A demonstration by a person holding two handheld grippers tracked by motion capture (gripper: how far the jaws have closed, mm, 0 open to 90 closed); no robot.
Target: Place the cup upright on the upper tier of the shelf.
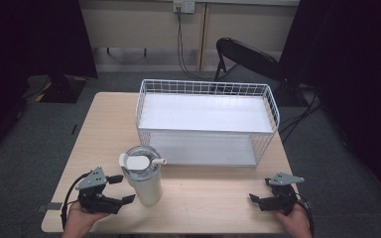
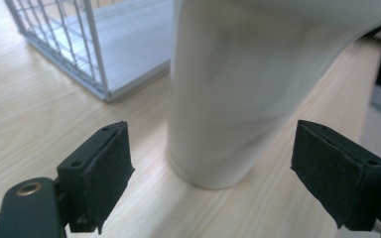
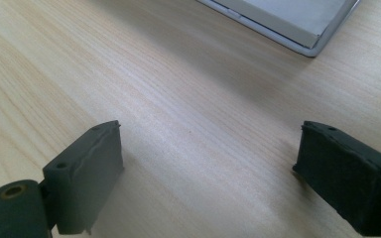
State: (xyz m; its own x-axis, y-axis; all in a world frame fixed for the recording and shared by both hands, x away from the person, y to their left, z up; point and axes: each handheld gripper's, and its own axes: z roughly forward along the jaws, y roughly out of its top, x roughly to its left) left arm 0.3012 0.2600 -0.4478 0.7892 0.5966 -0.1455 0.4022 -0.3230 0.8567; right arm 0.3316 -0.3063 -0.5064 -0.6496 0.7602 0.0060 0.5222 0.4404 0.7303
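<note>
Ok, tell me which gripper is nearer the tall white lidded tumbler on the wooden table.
Left. The left gripper sits right beside the tall white lidded tumbler, jaws open toward its base. The right gripper rests far off near the table's opposite edge, open over bare wood.

In your left gripper view, the white tumbler (image 2: 233, 89) was cut off by the top edge, hiding its lid. The wire basket (image 2: 74, 44) ran past the top-left corner. Your right gripper view caught just 1 corner of that basket (image 3: 297, 25).
</note>
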